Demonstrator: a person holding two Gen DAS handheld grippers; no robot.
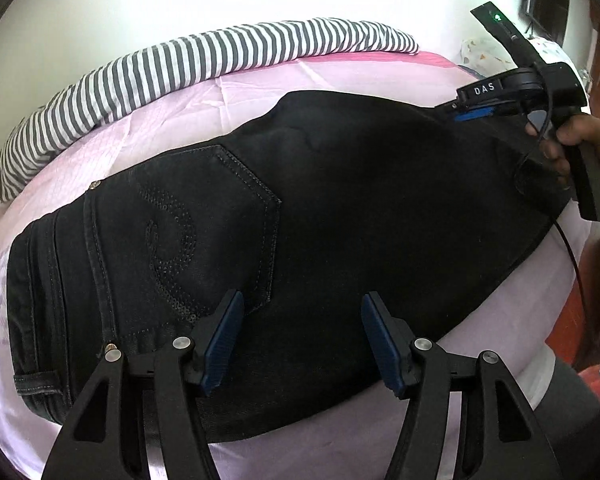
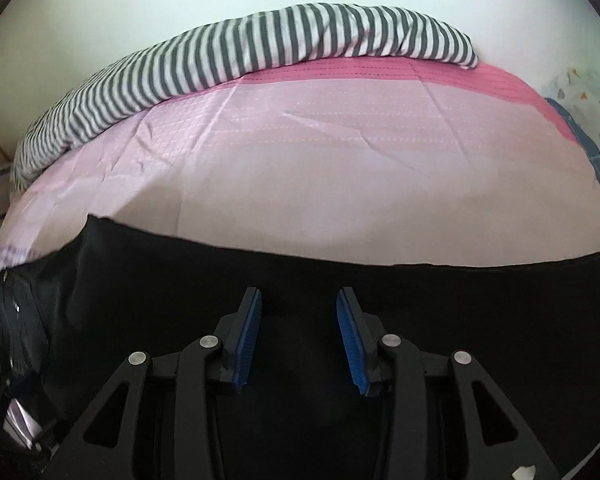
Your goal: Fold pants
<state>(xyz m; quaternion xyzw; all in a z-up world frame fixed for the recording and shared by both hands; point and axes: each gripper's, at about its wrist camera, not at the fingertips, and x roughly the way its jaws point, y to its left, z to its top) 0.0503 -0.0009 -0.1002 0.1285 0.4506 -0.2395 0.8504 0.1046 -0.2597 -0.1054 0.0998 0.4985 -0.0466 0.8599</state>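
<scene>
Black jeans (image 1: 340, 200) lie flat across a pink bedsheet (image 1: 300, 76), waistband (image 1: 32, 300) at the left and a stitched back pocket (image 1: 204, 232) facing up. My left gripper (image 1: 303, 296) hovers over the seat area just right of the pocket, open, with no cloth pinched between its blue pads. In the left wrist view my right gripper (image 1: 466, 110) rests near the far right end of the jeans, held by a hand (image 1: 568, 140). In its own view my right gripper (image 2: 299, 292) stands open over black fabric (image 2: 460, 320), nothing between its pads.
A grey-and-white striped cloth (image 2: 260, 48) lies bunched along the bed's far side against a pale wall. A patterned pillow (image 1: 484, 54) sits at the far right. A black cable (image 1: 576, 264) hangs from the right gripper past the bed's edge, above a reddish floor (image 1: 568, 344).
</scene>
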